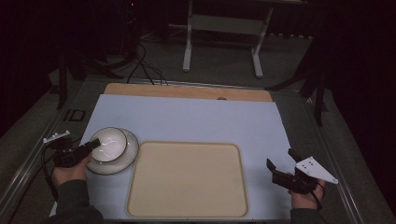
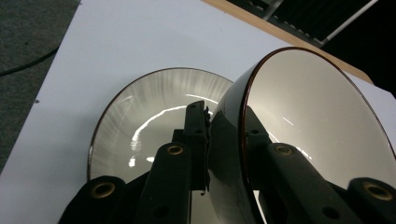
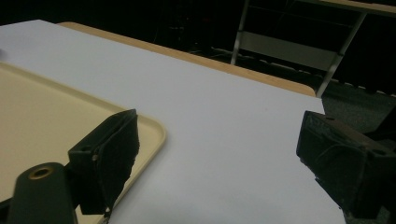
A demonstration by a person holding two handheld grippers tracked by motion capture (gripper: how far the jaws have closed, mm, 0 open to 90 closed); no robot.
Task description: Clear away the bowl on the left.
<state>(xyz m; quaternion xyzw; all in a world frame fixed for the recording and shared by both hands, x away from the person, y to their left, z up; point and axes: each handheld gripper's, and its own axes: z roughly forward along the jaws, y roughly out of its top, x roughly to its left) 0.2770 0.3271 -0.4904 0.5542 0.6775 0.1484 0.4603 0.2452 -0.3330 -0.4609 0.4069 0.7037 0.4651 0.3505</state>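
Left of the tray (image 1: 187, 179), the left tool (image 1: 95, 144) is clamped on the near rim of the bowl (image 1: 109, 142), one jaw inside the wall and one outside. In the left gripper view the bowl (image 2: 317, 116) looks tipped up on the jaws, above the plate (image 2: 154, 107) (whether its base touches the plate, cannot tell). From the high view the bowl sits over the plate (image 1: 128, 158), which rests on the white worktop (image 1: 187, 119) just beside the tray's left edge.

Right of the tray, the right tool (image 1: 282, 165) hangs with jaws wide apart, gripping nothing, near the tray's near-right corner; in the right gripper view that corner of the tray (image 3: 46, 121) lies just behind one jaw.

Progress, as a judgement: early. The grasp on the bowl is made, and it appears to be coming off the plate. The tray is bare, so nothing is loaded. Likely left: carry the bowl across to the tray, set it down, let go, then deal with the plate. The right tool has no job yet.
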